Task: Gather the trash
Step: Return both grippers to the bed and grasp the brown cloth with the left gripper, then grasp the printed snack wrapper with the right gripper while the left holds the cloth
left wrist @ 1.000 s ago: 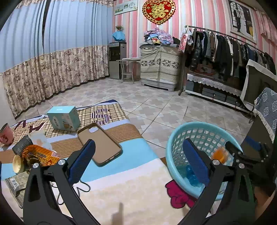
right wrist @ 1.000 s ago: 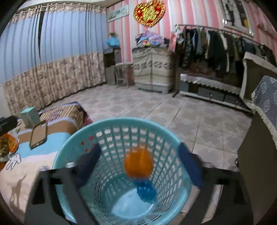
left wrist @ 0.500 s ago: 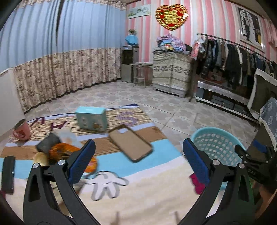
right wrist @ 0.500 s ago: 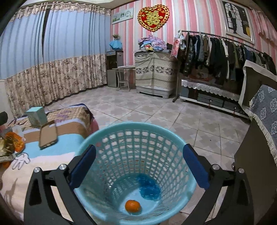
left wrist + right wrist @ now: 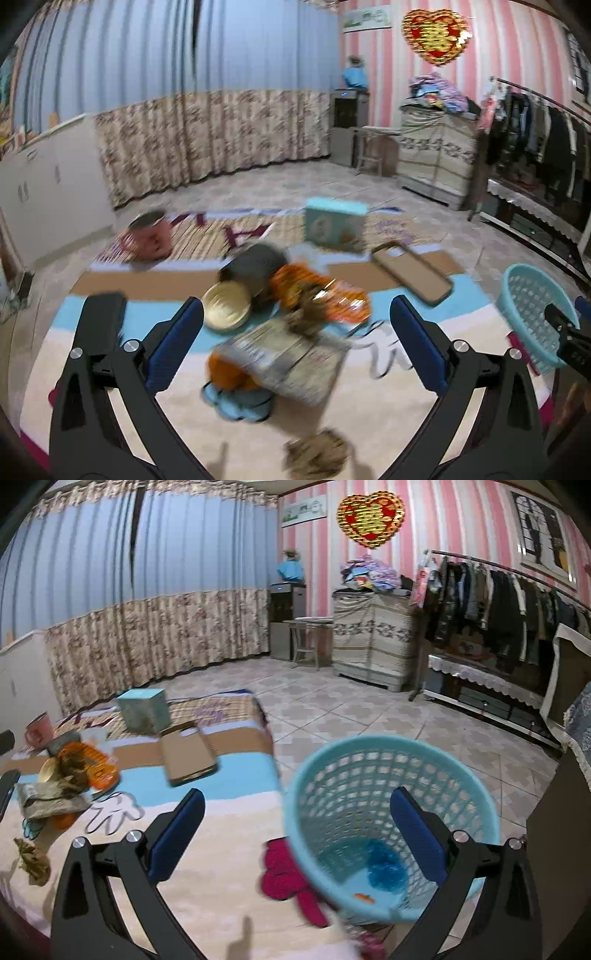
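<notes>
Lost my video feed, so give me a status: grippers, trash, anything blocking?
Left gripper and right gripper open, empty. Trash pile on the blanket ahead of the left; basket under the right. Nothing blocking.

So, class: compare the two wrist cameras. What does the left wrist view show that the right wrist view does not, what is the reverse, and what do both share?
Only the left wrist view shows a white cabinet at the left wall. Only the right wrist view looks into the blue basket, where blue trash and a small orange piece lie. Both show the orange wrapper, the phone case, the teal box, the pink mug and open, empty jaws.
</notes>
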A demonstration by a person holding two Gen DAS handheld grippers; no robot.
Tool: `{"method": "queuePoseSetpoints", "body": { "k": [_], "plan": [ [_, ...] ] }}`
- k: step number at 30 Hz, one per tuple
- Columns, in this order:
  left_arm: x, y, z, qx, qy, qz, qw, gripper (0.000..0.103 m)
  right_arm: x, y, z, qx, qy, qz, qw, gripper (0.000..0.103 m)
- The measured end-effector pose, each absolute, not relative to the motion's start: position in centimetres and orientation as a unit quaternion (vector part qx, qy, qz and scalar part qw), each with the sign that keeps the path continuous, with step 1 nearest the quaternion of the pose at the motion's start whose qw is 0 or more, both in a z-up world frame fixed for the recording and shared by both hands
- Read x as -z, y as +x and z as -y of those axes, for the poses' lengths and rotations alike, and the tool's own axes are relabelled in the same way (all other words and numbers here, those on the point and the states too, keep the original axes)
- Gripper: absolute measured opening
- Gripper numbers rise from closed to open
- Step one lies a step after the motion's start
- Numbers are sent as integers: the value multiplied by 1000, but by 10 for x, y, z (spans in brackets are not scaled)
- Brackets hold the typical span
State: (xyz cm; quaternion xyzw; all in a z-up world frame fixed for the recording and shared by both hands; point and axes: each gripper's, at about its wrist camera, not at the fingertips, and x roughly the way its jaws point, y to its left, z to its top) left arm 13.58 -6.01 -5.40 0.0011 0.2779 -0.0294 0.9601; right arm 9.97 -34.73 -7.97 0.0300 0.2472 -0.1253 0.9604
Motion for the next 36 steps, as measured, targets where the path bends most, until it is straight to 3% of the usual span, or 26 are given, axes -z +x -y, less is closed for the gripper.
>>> {"method": "queuePoseSetpoints", "body": {
  "k": [16, 18, 23, 36],
  "plan": [
    [129, 101, 64, 39, 5, -338, 940, 97, 88, 87, 307, 102, 11, -264, 959, 98],
    [135, 101, 68, 53, 8, -348, 936, 90, 88, 87, 308, 103, 13, -265, 959, 98],
    [151, 106, 72, 86, 8, -387, 918, 44, 88, 88, 309, 104, 16, -268, 958, 98],
    [117, 95, 11, 63, 9, -350, 934, 42, 89, 101, 253, 56, -12, -277, 959, 98]
  ]
}}
